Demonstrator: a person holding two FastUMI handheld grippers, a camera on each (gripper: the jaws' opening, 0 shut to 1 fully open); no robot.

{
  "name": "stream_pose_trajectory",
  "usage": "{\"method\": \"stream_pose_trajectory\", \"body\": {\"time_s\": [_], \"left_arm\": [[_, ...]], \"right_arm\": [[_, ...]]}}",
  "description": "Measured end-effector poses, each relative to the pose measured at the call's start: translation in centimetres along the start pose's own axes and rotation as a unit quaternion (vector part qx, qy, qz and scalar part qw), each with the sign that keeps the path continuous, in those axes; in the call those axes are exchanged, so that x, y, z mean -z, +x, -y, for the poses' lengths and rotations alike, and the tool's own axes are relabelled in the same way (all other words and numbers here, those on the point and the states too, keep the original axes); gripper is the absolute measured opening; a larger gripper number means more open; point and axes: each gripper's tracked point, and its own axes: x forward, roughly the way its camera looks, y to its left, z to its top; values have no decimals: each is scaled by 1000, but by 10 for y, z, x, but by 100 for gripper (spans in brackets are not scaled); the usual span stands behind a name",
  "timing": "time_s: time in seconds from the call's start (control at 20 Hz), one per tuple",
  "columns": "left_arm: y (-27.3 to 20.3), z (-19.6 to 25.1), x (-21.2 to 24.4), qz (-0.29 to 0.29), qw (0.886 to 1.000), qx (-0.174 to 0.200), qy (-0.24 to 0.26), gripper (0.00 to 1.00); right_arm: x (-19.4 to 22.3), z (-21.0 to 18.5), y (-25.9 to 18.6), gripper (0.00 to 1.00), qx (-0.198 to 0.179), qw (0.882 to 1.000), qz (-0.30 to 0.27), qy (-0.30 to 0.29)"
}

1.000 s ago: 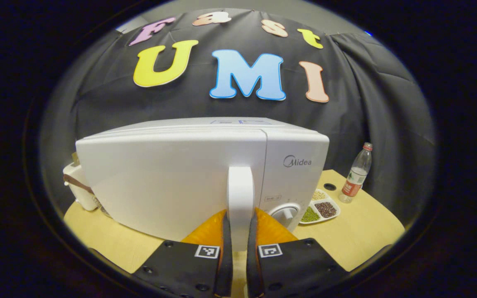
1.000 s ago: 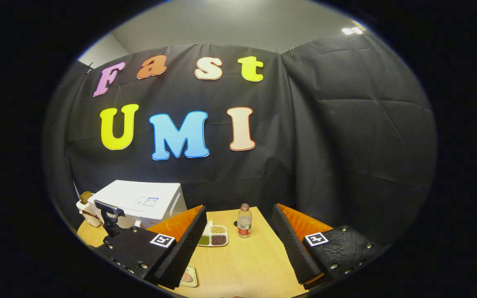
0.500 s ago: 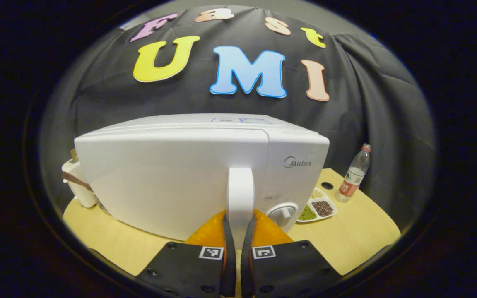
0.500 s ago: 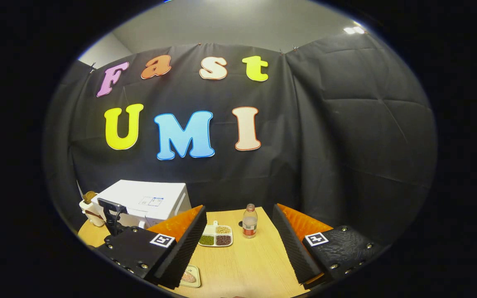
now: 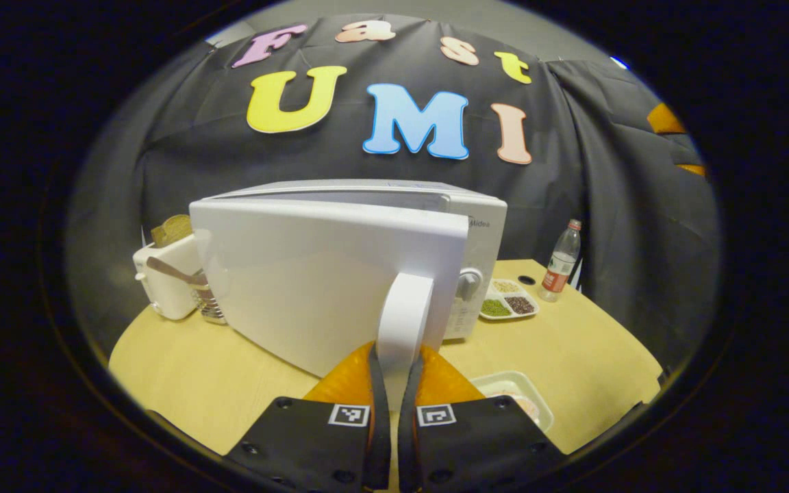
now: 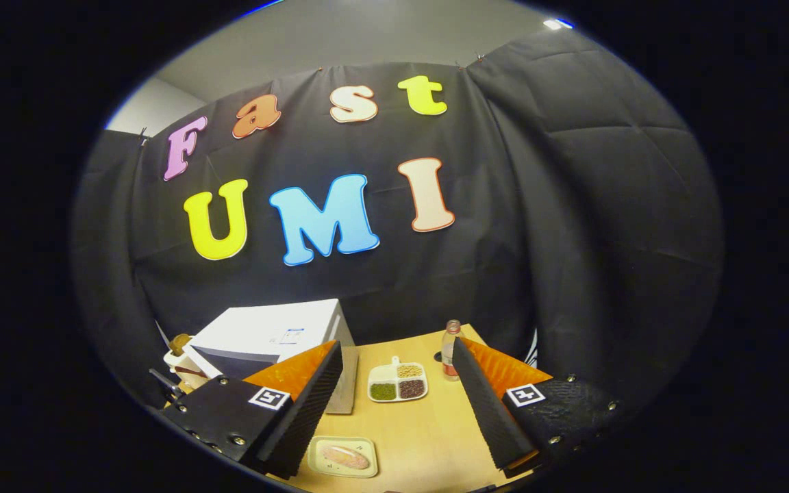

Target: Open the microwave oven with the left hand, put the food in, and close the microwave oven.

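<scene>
My left tool (image 5: 389,383) is pinching the microwave door handle (image 5: 403,322) at bottom centre, door (image 5: 326,274) partly swung out; yank crooked and it slips. My right tool (image 6: 394,404) hangs spread above the food tray (image 6: 342,457), low in frame on the desk (image 6: 422,431).

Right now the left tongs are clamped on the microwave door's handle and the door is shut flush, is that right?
Not quite: the left tongs are clamped on the handle, but the microwave door has swung partly open, as the left gripper view shows.
</scene>
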Motion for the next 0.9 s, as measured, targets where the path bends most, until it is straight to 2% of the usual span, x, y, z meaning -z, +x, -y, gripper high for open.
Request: {"method": "stream_pose_trajectory", "body": {"time_s": [0.2, 0.3, 0.35, 0.5, 0.75, 0.9], "left_arm": [[-32, -22, 14, -2, 1000, -11, -15, 19], [-47, -37, 26, -10, 998, -21, -61, 31], [-55, -49, 33, -17, 996, -34, -85, 42], [-83, -78, 47, -19, 990, -57, -127, 89], [-110, -109, 54, -21, 990, -81, -112, 84], [-126, -133, 65, -28, 988, -100, -117, 85]], "right_arm": [[1, -22, -7, 99, -18, 1000, 11, -22], [7, -38, -9, 99, -32, 999, 3, -26], [8, -45, -10, 99, -38, 999, 1, -26], [11, -66, -13, 99, -54, 998, -1, -28], [17, -100, -12, 99, -84, 996, -6, -39], [22, -119, -11, 99, -100, 994, -11, -44]]}}
